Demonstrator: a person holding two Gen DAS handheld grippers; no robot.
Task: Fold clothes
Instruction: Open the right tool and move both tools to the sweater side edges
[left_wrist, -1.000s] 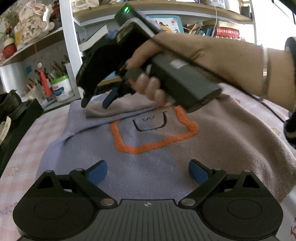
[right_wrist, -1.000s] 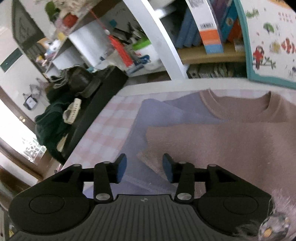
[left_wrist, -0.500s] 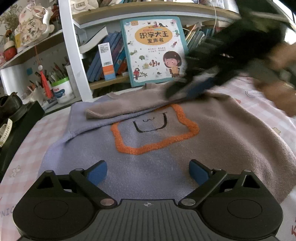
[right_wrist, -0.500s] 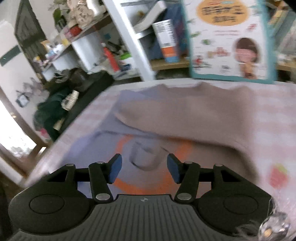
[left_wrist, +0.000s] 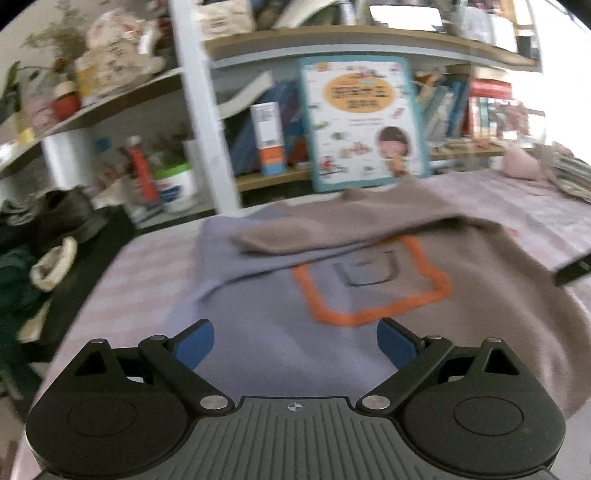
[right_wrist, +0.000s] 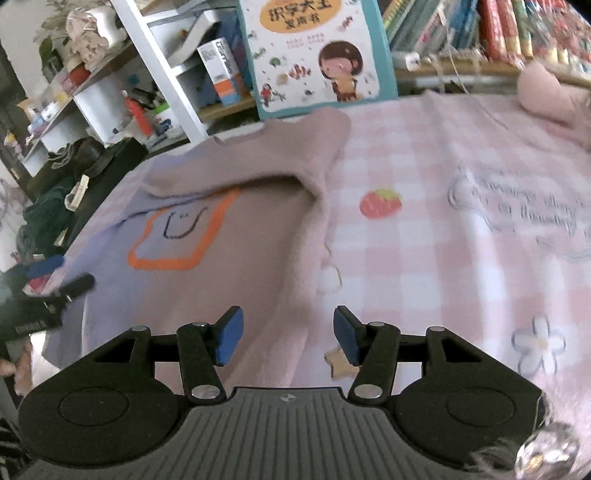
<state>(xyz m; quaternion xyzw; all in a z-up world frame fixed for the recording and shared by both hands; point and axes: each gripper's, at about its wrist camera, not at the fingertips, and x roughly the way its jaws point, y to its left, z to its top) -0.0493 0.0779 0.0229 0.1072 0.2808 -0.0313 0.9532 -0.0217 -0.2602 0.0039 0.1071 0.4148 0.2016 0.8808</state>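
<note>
So the sweater (left_wrist: 280, 332) is lying flat on the pink checked tablecloth (right_wrist: 443, 236), half lavender, half mauve-brown, with the orange-outlined smiley patch (left_wrist: 373, 280) face up. One sleeve (left_wrist: 332, 232) is already folded across the chest, running from about 3 o'clock over to 9 o'clock just above the patch, in the left wrist view.

Left gripper (left_wrist: 295, 345) sits low over the hem at 6 o'clock, blue pads wide apart, nothing between them. Right gripper (right_wrist: 286, 339) has its pads apart too and holds nothing; it's straddling the sweater's right side edge, where mauve knit meets tablecloth. You can see the left gripper poking in at 9 o'clock in the right wrist view.

My guess is the next bit is grabbing the bottom hem with both grippers and folding it up toward the collar (right_wrist: 240, 138) at 12 o'clock. Tips for doing it clean:

- Pinch both layers of knit, not just the top one, or the back stays behind.
- Grab at matching spots near each hem corner so the fold line comes out square.
- Lift just enough to clear, then carry up evenly; thick knit like this probably sags in the middle.
- Watch that the folded sleeve doesn't slide off as the body comes over it.

Left view is blurry, so take the fine detail loosely.
</note>
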